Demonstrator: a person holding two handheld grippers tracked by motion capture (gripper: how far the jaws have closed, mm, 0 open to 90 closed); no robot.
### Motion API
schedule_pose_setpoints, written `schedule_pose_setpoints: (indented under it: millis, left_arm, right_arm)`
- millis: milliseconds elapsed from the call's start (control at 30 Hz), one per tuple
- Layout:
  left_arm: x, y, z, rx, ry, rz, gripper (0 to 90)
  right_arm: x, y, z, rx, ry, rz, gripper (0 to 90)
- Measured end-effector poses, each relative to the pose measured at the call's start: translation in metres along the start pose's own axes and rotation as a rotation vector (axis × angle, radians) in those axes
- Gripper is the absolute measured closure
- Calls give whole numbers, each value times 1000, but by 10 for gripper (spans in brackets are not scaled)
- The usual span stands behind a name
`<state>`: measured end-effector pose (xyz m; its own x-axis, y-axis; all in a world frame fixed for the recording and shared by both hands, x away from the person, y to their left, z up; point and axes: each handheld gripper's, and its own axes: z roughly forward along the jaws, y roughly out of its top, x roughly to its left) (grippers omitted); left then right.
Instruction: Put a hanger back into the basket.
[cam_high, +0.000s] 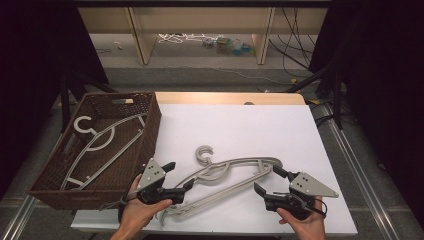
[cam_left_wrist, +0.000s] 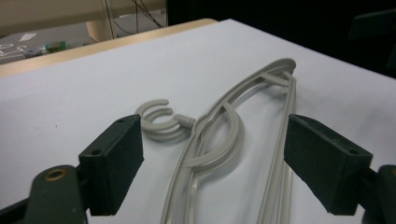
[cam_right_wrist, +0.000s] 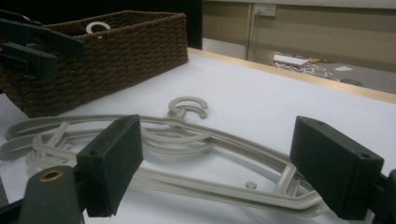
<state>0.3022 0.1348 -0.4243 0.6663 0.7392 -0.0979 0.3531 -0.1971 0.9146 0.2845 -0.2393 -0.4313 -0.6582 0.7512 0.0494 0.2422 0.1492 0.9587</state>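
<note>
Grey plastic hangers (cam_high: 227, 175) lie stacked on the white table (cam_high: 240, 125), both grippers' jaws spread wide around their ends, left gripper (cam_high: 176, 178), right gripper (cam_high: 270, 181); wicker basket (cam_high: 150, 125) alongside.

Beyond the white-topped table (cam_high: 240, 120) a grey floor (cam_high: 200, 67) runs to pale wooden furniture legs (cam_high: 141, 35), with loose cables (cam_high: 292, 35) and small colourful clutter (cam_high: 227, 45) (too small to identify) between them. Darkness flanks both sides.

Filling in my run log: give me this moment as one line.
left claw: open at hangers' left end | right claw: open at right end | basket: holds other hangers
</note>
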Motion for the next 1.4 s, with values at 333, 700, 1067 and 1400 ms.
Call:
schedule_pose_setpoints:
  millis: [333,700,1067,1400]
  left_arm:
    - [6,-3,24,141,-16,36,236]
    - [20,0,51,313,-12,73,301]
    - [28,-2,78,473,-48,67,346]
    - [35,-7,88,527,-61,53,454]
  right_arm:
    - [3,1,0,1,-9,-30,180]
    - [4,0,1,-6,8,-14,182]
    - [4,0,0,-1,9,-9,185]
    - [4,0,0,1,9,-11,189]
